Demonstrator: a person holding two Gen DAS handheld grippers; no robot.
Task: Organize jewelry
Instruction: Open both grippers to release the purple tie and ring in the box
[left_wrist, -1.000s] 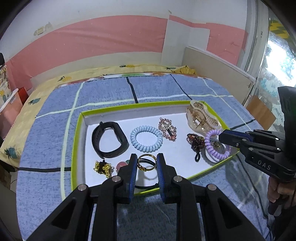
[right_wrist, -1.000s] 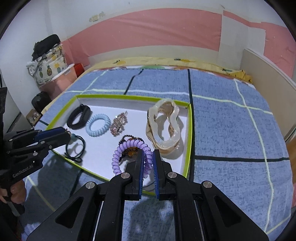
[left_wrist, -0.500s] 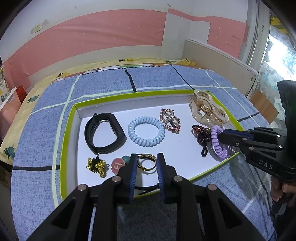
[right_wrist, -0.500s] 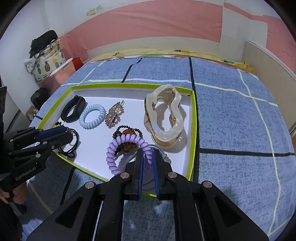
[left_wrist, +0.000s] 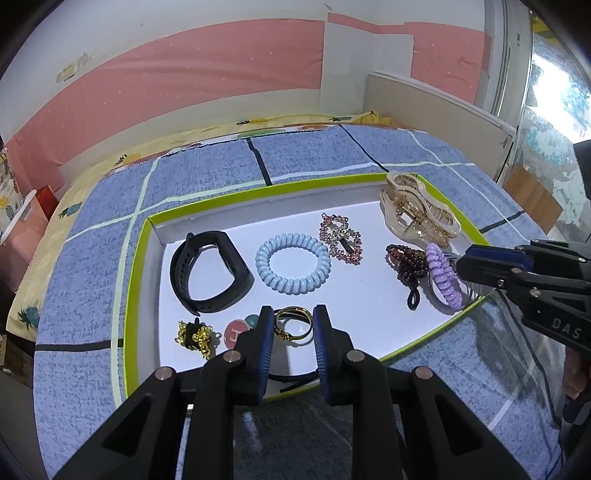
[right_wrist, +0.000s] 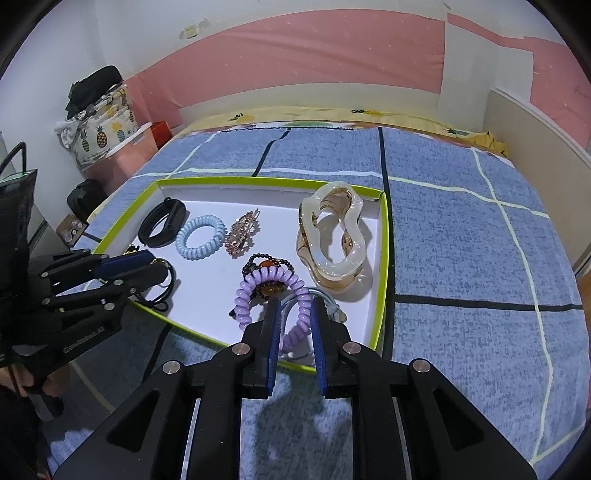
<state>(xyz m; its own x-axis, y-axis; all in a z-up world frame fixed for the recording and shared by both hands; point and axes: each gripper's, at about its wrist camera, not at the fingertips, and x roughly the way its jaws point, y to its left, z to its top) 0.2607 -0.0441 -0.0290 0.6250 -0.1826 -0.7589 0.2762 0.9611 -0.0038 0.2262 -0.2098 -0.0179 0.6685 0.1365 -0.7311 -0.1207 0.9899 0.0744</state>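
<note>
A white tray with a lime-green rim (left_wrist: 136, 258) (right_wrist: 382, 258) lies on the blue checked bedspread. In the right wrist view my right gripper (right_wrist: 295, 317) has its jaws opening. The purple coil hair tie (right_wrist: 266, 278) runs loosely between them and rests on a dark beaded tie (right_wrist: 264, 264). From the left wrist view the right gripper (left_wrist: 461, 262) stands at the tray's right edge beside the purple coil (left_wrist: 441, 275). My left gripper (left_wrist: 293, 325) (right_wrist: 157, 264) is shut on a gold ring (left_wrist: 293, 323) with a black elastic hanging below it.
Also in the tray: a black wristband (left_wrist: 207, 273), a light blue coil tie (left_wrist: 291, 267), a pink rhinestone clip (left_wrist: 341, 240), a cream claw clip (right_wrist: 332, 236), gold beads (left_wrist: 195, 334) and a pink round charm (left_wrist: 234, 332). A pineapple-print bag (right_wrist: 96, 129) sits beside the bed.
The right jaws, tight on the purple coil a second ago, have parted and the coil now lies loose between them. The left gripper still holds the gold ring.
</note>
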